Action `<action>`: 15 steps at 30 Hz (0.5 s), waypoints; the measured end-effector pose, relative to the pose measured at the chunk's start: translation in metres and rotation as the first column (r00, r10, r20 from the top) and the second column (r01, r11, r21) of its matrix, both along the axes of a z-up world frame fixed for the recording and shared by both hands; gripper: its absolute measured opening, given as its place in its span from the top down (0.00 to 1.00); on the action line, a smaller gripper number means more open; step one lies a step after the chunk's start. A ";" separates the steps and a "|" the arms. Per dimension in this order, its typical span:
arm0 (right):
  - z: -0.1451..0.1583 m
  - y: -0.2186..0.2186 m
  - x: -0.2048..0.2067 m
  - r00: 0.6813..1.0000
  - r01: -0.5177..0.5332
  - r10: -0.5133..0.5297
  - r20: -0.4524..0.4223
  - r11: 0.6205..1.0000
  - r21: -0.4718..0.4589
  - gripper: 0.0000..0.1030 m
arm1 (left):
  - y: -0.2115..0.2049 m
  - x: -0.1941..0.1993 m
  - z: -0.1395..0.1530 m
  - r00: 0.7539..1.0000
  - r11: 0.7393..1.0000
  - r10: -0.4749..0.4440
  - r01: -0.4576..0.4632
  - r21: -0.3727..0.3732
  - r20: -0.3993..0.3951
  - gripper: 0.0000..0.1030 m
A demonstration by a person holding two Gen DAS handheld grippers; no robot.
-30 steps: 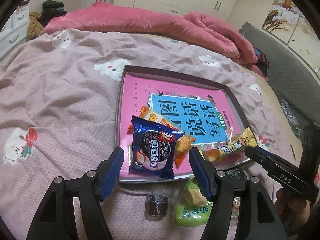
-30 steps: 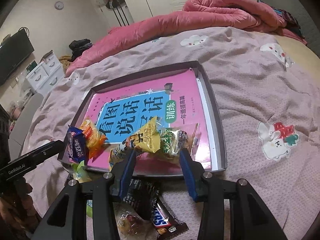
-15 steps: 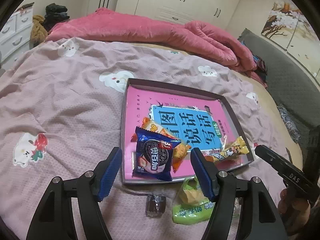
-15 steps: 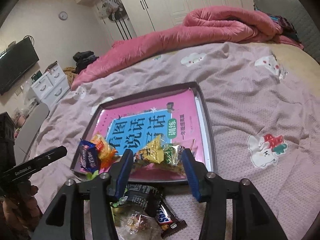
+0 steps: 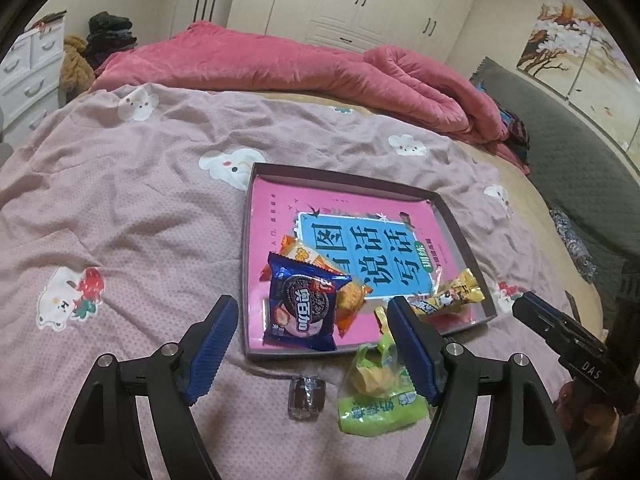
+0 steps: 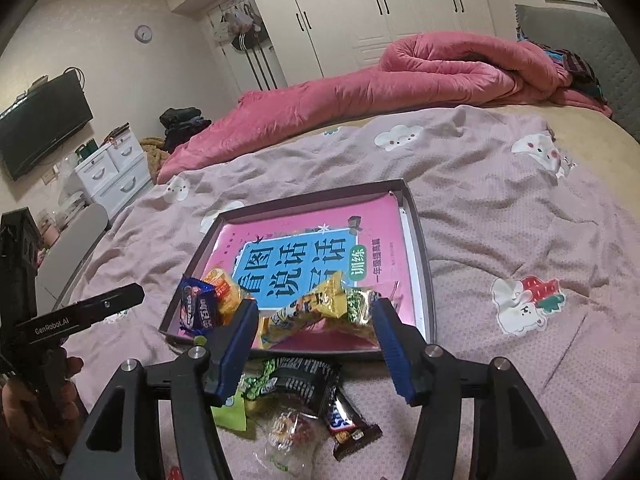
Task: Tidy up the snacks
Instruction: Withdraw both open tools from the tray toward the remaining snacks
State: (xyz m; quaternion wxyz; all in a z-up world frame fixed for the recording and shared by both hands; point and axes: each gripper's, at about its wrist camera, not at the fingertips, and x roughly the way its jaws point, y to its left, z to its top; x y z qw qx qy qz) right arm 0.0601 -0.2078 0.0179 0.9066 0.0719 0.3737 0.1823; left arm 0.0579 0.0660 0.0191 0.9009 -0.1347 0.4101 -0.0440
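- The left claw (image 5: 310, 344) hangs wide open above the near edge of the bed, its blue pads (image 5: 212, 342) well apart and gripping nothing
- The right claw (image 6: 314, 340) is likewise spread wide and empty, poised over the near rim of the tray (image 6: 424, 276)
- The tray (image 5: 456, 224) lies on the pink bedspread (image 5: 120, 208), lined with a pink booklet (image 5: 360, 248) with a blue panel
- In the tray's near left corner lies a blue Oreo packet (image 5: 302, 308), overlapping an orange snack pack (image 5: 320, 268) just behind it
- Towards the tray's near right corner lies a yellow wrapped snack (image 5: 452, 298); in the right wrist view it (image 6: 316, 308) touches a green-and-clear packet (image 6: 358, 308) by the near rim
- On the bedspread outside the tray's near rim: a small dark wrapped sweet (image 5: 306, 398), and beside it a green packet (image 5: 376, 396) partly behind the left claw's right finger
- Also outside the near rim, in the right wrist view: a black packet (image 6: 304, 380), a dark chocolate bar (image 6: 352, 428) and a clear bag with reddish contents (image 6: 292, 436), all touching in a loose heap
- A rolled pink quilt (image 5: 320, 76) lies along the far edge of the bed
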 end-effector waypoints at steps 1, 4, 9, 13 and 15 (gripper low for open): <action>0.000 0.000 -0.001 1.000 0.001 -0.001 -0.002 1.000 -0.002 0.43 | -0.001 -0.001 0.000 1.000 1.000 -0.004 0.004 0.002 0.001 0.24; -0.002 -0.001 -0.004 1.000 -0.002 0.002 -0.012 1.000 0.004 0.42 | -0.003 -0.003 0.002 1.000 1.000 -0.010 0.010 0.007 -0.001 0.24; -0.004 0.002 -0.010 1.000 -0.015 0.015 -0.019 1.000 -0.004 0.39 | -0.004 -0.006 0.002 1.000 1.000 -0.013 0.013 0.011 -0.007 0.24; -0.007 0.005 -0.014 0.999 -0.025 0.025 -0.031 1.000 -0.010 0.38 | -0.004 -0.010 0.000 1.000 1.000 -0.016 0.017 0.013 -0.015 0.24; -0.008 0.006 -0.016 0.999 -0.031 0.030 -0.036 0.999 -0.011 0.38 | -0.004 -0.011 -0.001 1.000 1.000 -0.016 0.016 0.010 -0.020 0.24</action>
